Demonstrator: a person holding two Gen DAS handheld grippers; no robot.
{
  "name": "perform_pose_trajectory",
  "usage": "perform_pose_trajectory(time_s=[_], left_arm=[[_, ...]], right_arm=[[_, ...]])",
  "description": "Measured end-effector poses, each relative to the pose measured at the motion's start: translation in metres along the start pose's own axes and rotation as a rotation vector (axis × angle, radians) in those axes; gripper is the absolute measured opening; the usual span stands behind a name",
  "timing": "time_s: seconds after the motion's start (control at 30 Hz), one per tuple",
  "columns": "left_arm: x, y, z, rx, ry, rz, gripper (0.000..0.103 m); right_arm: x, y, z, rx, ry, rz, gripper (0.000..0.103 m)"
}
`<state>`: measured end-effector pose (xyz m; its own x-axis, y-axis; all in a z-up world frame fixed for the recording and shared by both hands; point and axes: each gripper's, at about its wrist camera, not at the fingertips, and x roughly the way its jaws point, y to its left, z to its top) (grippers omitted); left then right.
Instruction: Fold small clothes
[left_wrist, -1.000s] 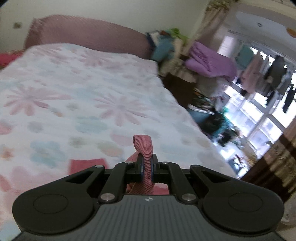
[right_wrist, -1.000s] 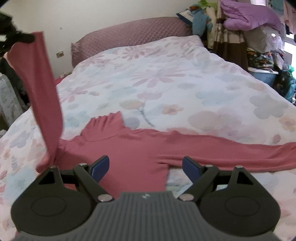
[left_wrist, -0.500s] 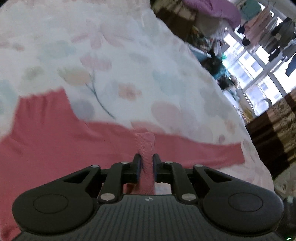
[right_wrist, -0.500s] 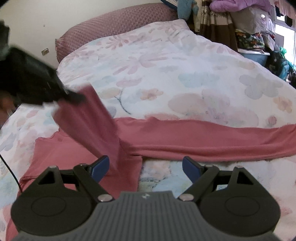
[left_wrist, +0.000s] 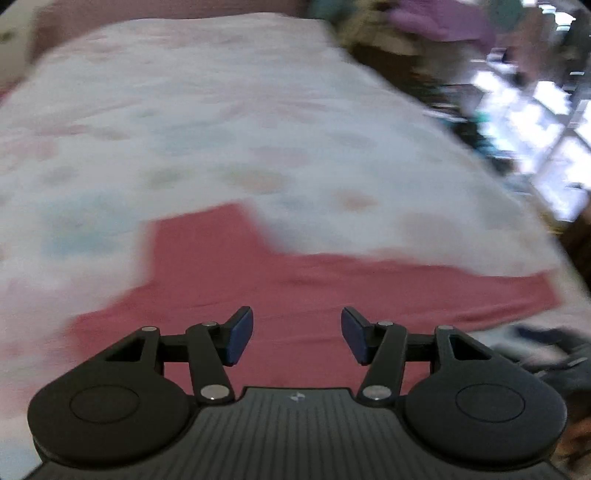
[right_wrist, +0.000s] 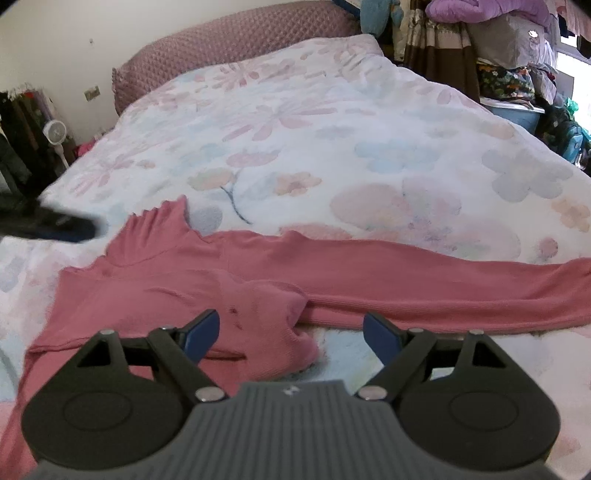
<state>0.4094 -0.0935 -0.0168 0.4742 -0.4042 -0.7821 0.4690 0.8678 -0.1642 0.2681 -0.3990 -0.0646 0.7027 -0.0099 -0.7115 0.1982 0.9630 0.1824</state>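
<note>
Left gripper (left_wrist: 297, 334) jaws just opened, empty; pink top (left_wrist: 295, 291) beneath.

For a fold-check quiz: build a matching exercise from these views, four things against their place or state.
Things:
1. folded sleeve
2. outstretched sleeve
3. turtleneck collar
4. left gripper

Places or states:
A. jaws apart, nothing between them
B. lies straight toward the duvet's right edge
C. sticks out from the top's far edge onto the floral duvet
D. laid across the pink top's body

Pairs: 1-D, 2-B, 3-C, 4-A
</note>
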Motion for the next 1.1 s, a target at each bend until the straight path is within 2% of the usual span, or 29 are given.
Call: perform_pose_trajectory(time_s=[0.1,0.2,0.27,0.33,0.4,0.43,0.47,0.5,0.53,0.57,0.6,0.67,0.77,0.87,0.93,1.03,1.1], left_arm=[[-0.007,0.074,-0.016,-0.168,-0.009,0.109,0.065],[-0.008,0.128,-0.033,-0.335,-0.028,0.149,0.065],[-0.001,0.150,-0.045,-0.421,-0.026,0.143,0.065],[0.011,0.162,-0.053,-0.483,-0.013,0.093,0.065],[0.024,0.161,-0.058,-0.489,0.003,0.071,0.064],[0.031,0.158,-0.060,-0.476,0.008,0.075,0.058],[0.038,0.155,-0.060,-0.463,0.003,0.083,0.044],[0.042,0.153,-0.060,-0.449,-0.005,0.083,0.037],[0.045,0.152,-0.059,-0.437,-0.012,0.080,0.018],[0.046,0.151,-0.060,-0.424,-0.017,0.082,0.003],[0.044,0.150,-0.059,-0.409,-0.032,0.096,0.003],[0.032,0.151,-0.058,-0.385,-0.073,0.094,0.003],[0.022,0.158,-0.054,-0.362,-0.091,0.099,0.003],[0.022,0.167,-0.053,-0.354,-0.070,0.135,0.003],[0.030,0.170,-0.054,-0.355,-0.052,0.169,0.003],[0.033,0.176,-0.060,-0.389,-0.031,0.152,0.003],[0.035,0.175,-0.062,-0.388,-0.026,0.142,0.004]], right_arm=[[0.011,0.008,0.007,-0.021,0.016,0.003,0.078],[0.023,0.028,0.013,-0.080,0.022,0.008,0.078],[0.035,0.041,0.014,-0.104,0.035,0.020,0.074],[0.049,0.048,0.014,-0.112,0.049,0.007,0.066],[0.061,0.051,0.013,-0.117,0.067,-0.027,0.061],[0.065,0.049,0.012,-0.114,0.077,-0.031,0.060],[0.069,0.048,0.011,-0.110,0.088,-0.028,0.058],[0.074,0.045,0.010,-0.112,0.098,-0.027,0.051],[0.078,0.043,0.010,-0.121,0.105,-0.027,0.039],[0.082,0.041,0.010,-0.129,0.117,-0.033,0.031],[0.083,0.037,0.011,-0.126,0.126,-0.036,0.016],[0.076,0.026,0.019,-0.069,0.112,0.011,0.014],[0.056,0.009,0.041,-0.007,0.046,0.079,0.013],[0.048,-0.014,0.060,0.042,-0.002,0.059,0.012],[0.058,-0.036,0.063,0.092,0.000,0.001,0.012],[0.073,-0.064,0.057,0.125,0.007,-0.097,0.013],[0.076,-0.079,0.053,0.174,0.025,-0.097,0.016]])
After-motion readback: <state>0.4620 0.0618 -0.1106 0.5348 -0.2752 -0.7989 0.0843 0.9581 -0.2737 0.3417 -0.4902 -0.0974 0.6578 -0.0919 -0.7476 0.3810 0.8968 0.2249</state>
